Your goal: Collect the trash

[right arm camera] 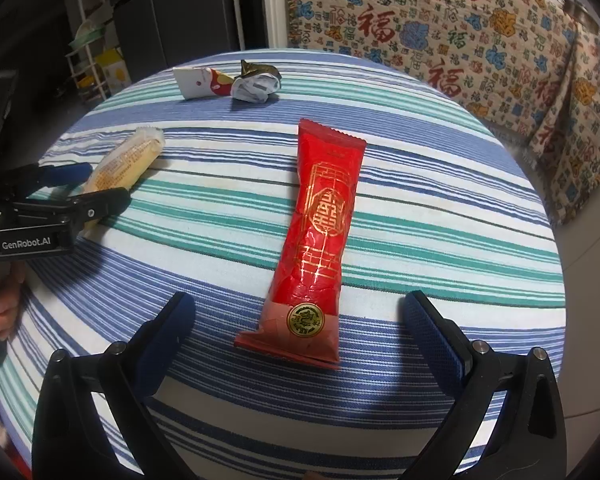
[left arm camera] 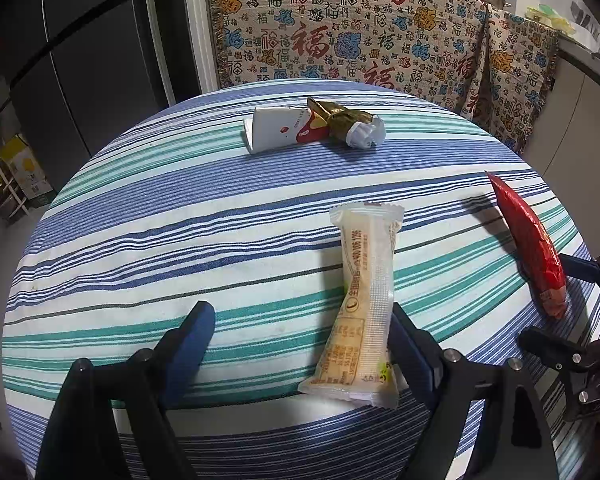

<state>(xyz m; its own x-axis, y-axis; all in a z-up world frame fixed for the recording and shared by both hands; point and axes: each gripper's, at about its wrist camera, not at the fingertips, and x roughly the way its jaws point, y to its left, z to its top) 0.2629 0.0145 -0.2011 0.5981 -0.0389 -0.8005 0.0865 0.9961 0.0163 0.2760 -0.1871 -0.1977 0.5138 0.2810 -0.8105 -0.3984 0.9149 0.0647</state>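
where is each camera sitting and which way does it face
Left wrist: sits on the left gripper, low over the near table edge, looking along its open fingers at the pale wrapper; the right gripper shows at right.
Right wrist: sits on the right gripper, facing the same way, open fingers either side of the red wrapper; the left gripper and a hand show at left.
Shared: both wrappers, the far trash pile, the striped table, the patterned cloth.
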